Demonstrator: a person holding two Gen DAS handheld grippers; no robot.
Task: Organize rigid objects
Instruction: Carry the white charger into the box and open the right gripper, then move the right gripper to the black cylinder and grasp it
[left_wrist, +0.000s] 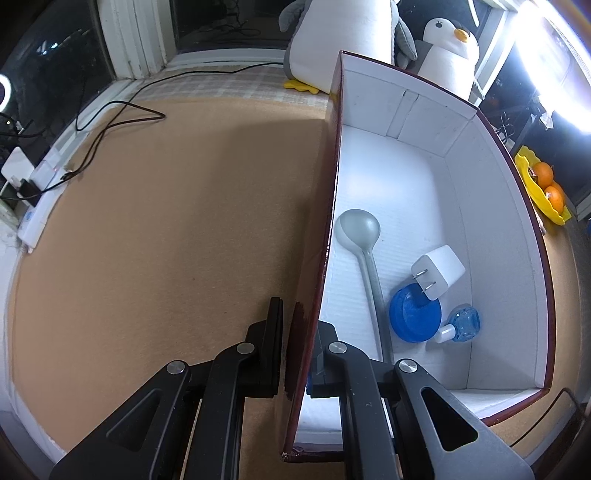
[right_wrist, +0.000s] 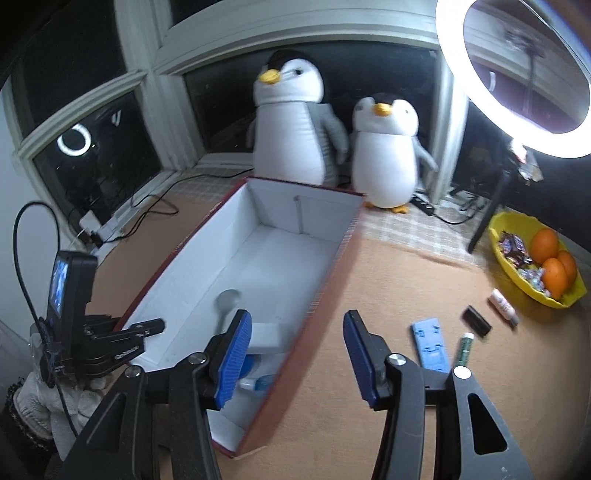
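A dark red box (left_wrist: 495, 206) with a white inside holds a grey spoon (left_wrist: 364, 240), a white plug adapter (left_wrist: 439, 271), a blue round lid (left_wrist: 413, 319) and a small blue bottle (left_wrist: 461, 325). My left gripper (left_wrist: 297, 332) is shut on the box's left wall (left_wrist: 314, 280); it shows in the right wrist view (right_wrist: 140, 328). My right gripper (right_wrist: 297, 354) is open and empty above the box's right wall (right_wrist: 314, 317). On the brown mat (right_wrist: 369, 369) to the right lie a blue flat piece (right_wrist: 430, 349), a green tube (right_wrist: 463, 349), a black block (right_wrist: 478, 321) and a white tube (right_wrist: 502, 304).
Two plush penguins (right_wrist: 295, 122) stand behind the box (right_wrist: 280, 251). A yellow bowl (right_wrist: 496, 230) with oranges and sweets sits at the right. A ring light (right_wrist: 517, 74) hangs at the upper right. Black cables (left_wrist: 110, 122) and chargers lie at the left edge.
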